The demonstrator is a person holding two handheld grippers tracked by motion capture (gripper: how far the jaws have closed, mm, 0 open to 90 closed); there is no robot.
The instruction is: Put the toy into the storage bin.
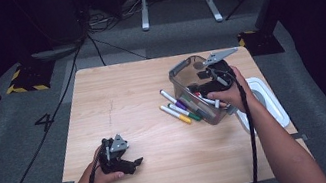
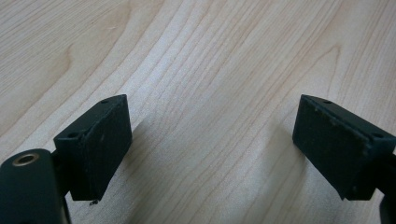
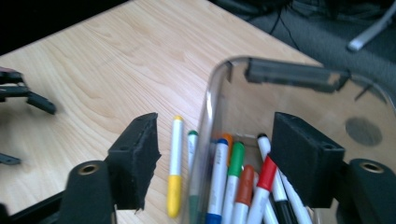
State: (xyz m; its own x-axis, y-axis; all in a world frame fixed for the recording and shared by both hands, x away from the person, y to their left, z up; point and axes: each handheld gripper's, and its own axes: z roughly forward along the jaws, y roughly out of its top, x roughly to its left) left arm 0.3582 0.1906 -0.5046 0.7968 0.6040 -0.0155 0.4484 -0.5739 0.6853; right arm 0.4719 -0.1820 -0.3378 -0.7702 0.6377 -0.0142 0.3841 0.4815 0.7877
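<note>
Two tongs are over a wooden desk [image 1: 127,103]. In the high view, the left tongs [image 1: 135,163] sit at the lower left of the frame, low by the desk, with a hand around them. In the left gripper view their jaws stand apart, with bare wood between them and nothing held. The right tongs [image 1: 208,86] are at the right of the high view, above a clear bin [image 1: 183,75]. In the right gripper view the right tongs [image 3: 215,158] are released, with a wide gap between the jaws. One jaw is outside the bin wall and the other is over the inside. Nothing is pinched between them. Many pens lie in the bin [image 3: 299,93], at the lower middle of that frame. A red pen [image 3: 265,179], a green pen [image 3: 236,161], an orange pen [image 3: 243,186] and a blue-tipped pen [image 3: 218,177] lie side by side there. A yellow pen [image 3: 175,172] lies on the desk just beside the bin wall. In the high view a few more pens lie on the desk just left of the bin, near the middle of the frame, and the yellow pen [image 1: 175,114] is one of them. A white lid [image 1: 269,100] lies on the desk to the right of the bin, partly behind the right arm.
</note>
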